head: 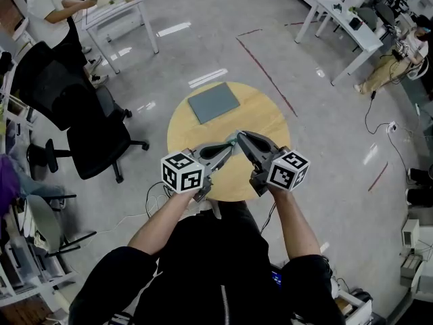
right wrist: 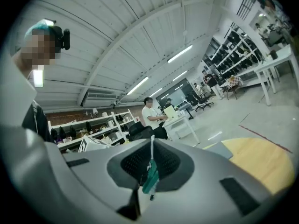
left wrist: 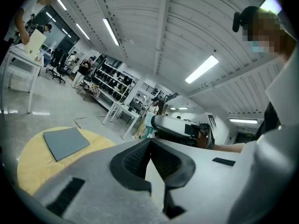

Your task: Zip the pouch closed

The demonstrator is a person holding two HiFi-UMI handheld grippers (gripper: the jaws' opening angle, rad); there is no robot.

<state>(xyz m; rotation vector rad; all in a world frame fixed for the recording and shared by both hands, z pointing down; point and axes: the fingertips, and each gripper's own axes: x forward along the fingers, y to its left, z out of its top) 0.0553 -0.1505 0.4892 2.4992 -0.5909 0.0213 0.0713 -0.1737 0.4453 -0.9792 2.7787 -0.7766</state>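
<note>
The pouch [head: 233, 139] seems to be the small pale thing with teal trim held in the air above the near edge of the desk [head: 264, 114], pinched between the two tongs tips. It is too small in the head view to be sure of its shape.

The desk is round with a wooden top. On its far half lies a flat grey rectangular pad [head: 213, 102], well apart from the pouch and touched by nothing.

The left tongs [left wrist: 150, 143] are closed, with a thin pale sheet wedged between the pads, which I take to be the pouch's edge. The right tongs [right wrist: 152, 148] are closed on a teal tab [right wrist: 150, 176] with a narrow white strip standing up past the pads. This is probably the zip pull or the zip's end.

Both tongs meet tip to tip over the desk's near edge, so neither hand is nearer. The pouch lies straight ahead of each. Its long axis cannot be read. If it runs across the desk from one tip to the other, closing the zip would call for the right tongs to draw the tab sideways along that line while the left tongs hold the fabric taut.

Each tongs carries a marker cube [head: 183, 172] printed with black and white squares. No brand, label or readable writing shows on the pouch, the pad or the desk.
</note>
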